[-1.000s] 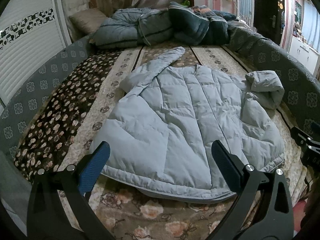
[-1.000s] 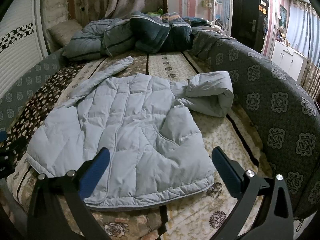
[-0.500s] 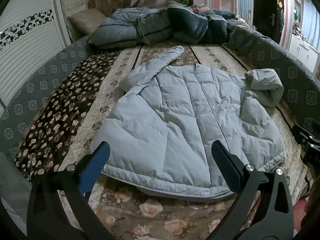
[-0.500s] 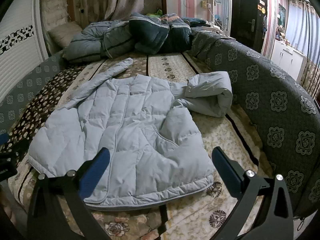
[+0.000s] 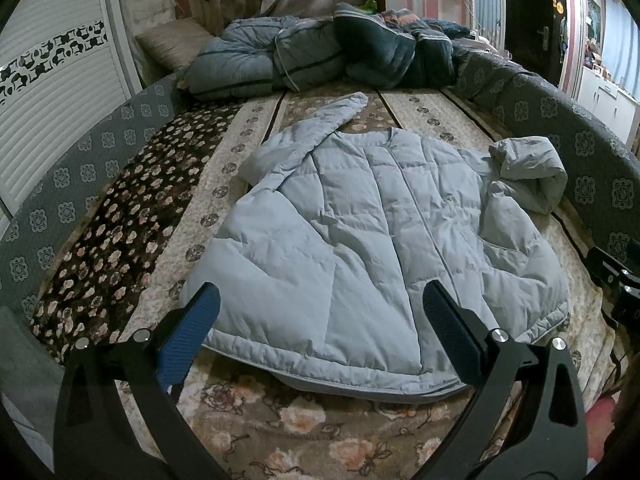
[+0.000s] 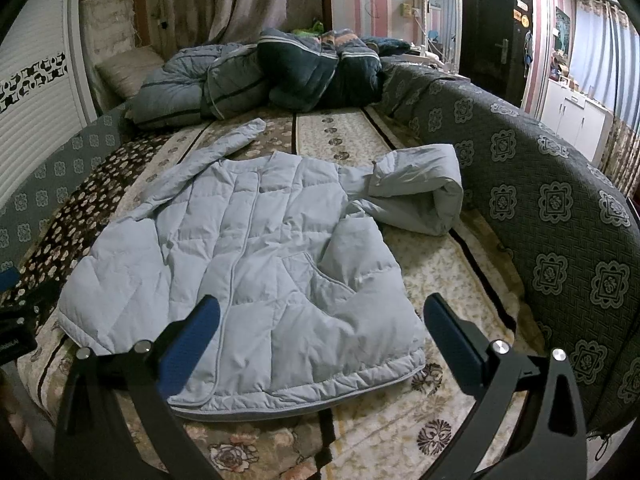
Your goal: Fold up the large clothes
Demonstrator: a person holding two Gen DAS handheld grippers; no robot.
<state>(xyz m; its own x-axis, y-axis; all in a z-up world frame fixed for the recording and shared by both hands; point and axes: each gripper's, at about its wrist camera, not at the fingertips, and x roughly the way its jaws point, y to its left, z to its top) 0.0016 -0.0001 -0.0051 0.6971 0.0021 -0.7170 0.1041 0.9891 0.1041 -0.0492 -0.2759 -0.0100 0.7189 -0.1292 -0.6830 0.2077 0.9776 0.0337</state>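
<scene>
A light blue quilted puffer jacket (image 5: 360, 240) lies spread flat, front up, on a floral bed cover; it also shows in the right wrist view (image 6: 248, 272). Its left sleeve (image 5: 320, 124) stretches toward the far end. Its right sleeve (image 6: 420, 192) is bunched in a roll by the grey side rail. My left gripper (image 5: 320, 312) is open and empty, hovering over the jacket's hem. My right gripper (image 6: 320, 316) is open and empty above the hem's right part.
A pile of dark blue and grey quilts (image 5: 320, 56) and a pillow (image 5: 168, 44) lie at the far end. A grey patterned padded rail (image 6: 540, 200) runs along the right side and another (image 5: 60, 184) along the left. A white panelled wall (image 5: 48, 88) stands at the left.
Both grippers have lifted slightly and tilted, so the jacket sits a little lower in both views. The jacket has not moved and both grippers stay open.
</scene>
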